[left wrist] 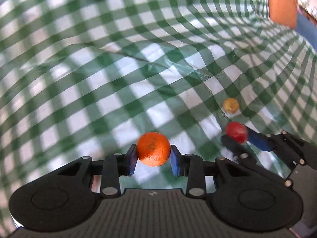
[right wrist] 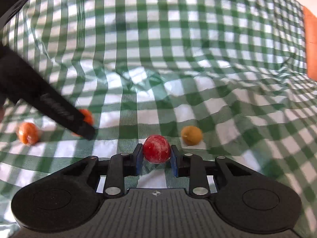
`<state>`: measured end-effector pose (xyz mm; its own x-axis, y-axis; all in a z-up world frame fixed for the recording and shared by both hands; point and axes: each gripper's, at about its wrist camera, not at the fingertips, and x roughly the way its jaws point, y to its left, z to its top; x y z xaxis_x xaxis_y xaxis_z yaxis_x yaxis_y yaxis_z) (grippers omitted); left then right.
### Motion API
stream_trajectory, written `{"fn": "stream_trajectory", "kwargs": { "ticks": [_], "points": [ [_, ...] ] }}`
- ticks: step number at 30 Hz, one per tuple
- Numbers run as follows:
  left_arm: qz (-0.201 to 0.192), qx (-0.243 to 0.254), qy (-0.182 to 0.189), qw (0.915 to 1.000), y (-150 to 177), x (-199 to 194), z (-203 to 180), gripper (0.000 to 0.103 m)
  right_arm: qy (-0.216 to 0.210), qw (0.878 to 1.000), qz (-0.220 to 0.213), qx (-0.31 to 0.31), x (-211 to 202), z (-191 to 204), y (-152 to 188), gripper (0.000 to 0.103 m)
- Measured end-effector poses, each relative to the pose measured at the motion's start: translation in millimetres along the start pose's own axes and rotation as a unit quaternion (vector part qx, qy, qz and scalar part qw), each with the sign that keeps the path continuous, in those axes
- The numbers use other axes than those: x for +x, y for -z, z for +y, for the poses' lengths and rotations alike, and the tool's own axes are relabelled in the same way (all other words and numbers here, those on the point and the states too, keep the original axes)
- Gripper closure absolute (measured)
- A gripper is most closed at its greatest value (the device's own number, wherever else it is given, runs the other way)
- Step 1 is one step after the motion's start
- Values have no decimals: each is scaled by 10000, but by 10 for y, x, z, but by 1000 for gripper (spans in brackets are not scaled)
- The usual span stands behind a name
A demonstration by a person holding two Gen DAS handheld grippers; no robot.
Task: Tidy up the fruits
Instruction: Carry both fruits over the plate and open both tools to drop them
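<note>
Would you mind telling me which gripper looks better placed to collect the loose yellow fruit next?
The right gripper, probably: the yellow fruit lies just beside it, while the left gripper sits further off. But both are full: right shut on the red fruit, left on the orange fruit.

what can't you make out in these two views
- Orange fruit, right wrist view: mostly hidden behind the left claw.
- Orange object, left wrist view: cut off by the top edge and blurred, so what it is cannot be told.
- Yellow fruit, left wrist view: small and blurred, kind unclear.
- Where the fruits should go: no bowl or tray shows on the checked cloth.
</note>
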<state>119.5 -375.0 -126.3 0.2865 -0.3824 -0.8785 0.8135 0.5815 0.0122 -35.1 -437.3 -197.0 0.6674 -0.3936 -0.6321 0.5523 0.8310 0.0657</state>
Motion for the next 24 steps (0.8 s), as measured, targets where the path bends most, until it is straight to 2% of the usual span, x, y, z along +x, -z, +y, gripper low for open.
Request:
{"fn": "stream_trajectory", "kwargs": {
  "ticks": [6, 9, 14, 19, 24],
  "points": [
    [-3, -509, -281, 9983, 760, -1056, 222, 65, -200, 9996, -139, 136, -941, 194, 105, 73],
    [46, -753, -521, 9958, 1176, -1581, 359, 65, -584, 9981, -168, 100, -1476, 396, 180, 73],
    [-111, -1077, -1036, 9887, 1878, -2371, 589, 65, -1297, 9907, -277, -299, -2293, 853, 250, 73],
    [-124, -1578, -1257, 9794, 2504, -2852, 816, 65, -1953, 9783, -224, -651, -2794, 1341, 260, 73],
    [-165, -1791, -1387, 9739, 2973, -3109, 945, 65, -2303, 9674, -110, -1047, -3192, 1750, 363, 73]
  ]
}}
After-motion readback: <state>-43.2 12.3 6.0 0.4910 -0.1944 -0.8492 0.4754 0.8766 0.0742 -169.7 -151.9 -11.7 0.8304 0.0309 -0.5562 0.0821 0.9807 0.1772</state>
